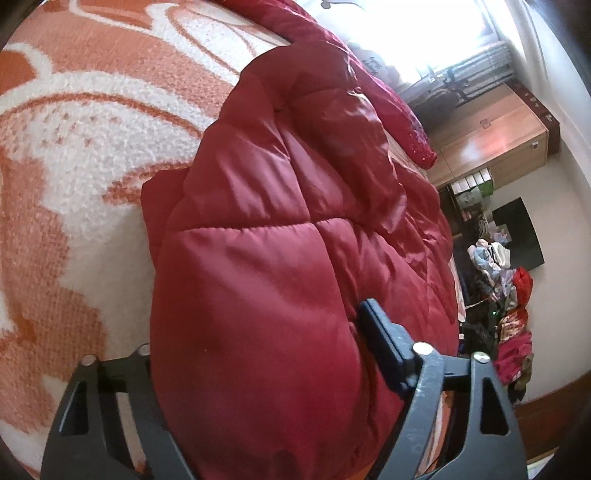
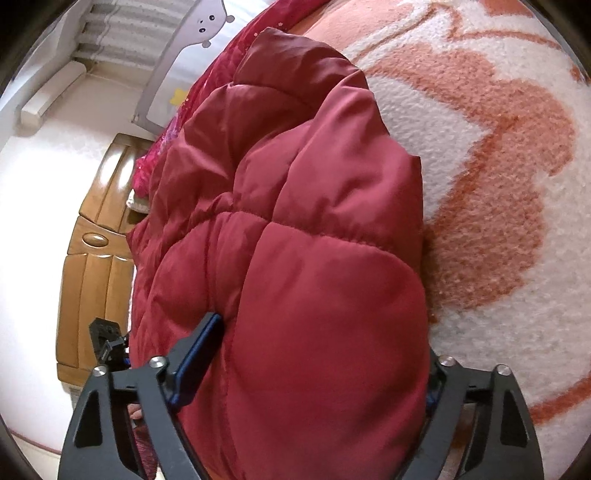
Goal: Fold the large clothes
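Observation:
A dark red quilted puffer jacket [image 1: 280, 236] lies bunched on an orange and white patterned blanket [image 1: 74, 155]. My left gripper [image 1: 258, 354] has thick jacket padding between its jaws; one blue fingertip [image 1: 380, 332] shows on the right, the other is hidden under fabric. In the right wrist view the same jacket [image 2: 314, 240] fills the middle. My right gripper [image 2: 317, 354] also clamps a thick fold of it; one blue fingertip [image 2: 199, 347] shows on the left, the other is hidden behind the padding.
A second red garment [image 1: 399, 110] lies beyond the jacket. A wooden wardrobe [image 1: 491, 136] and a pile of clothes [image 1: 506, 295] stand past the bed edge. A wooden cabinet [image 2: 96, 251] and a radiator [image 2: 122, 33] show in the right wrist view.

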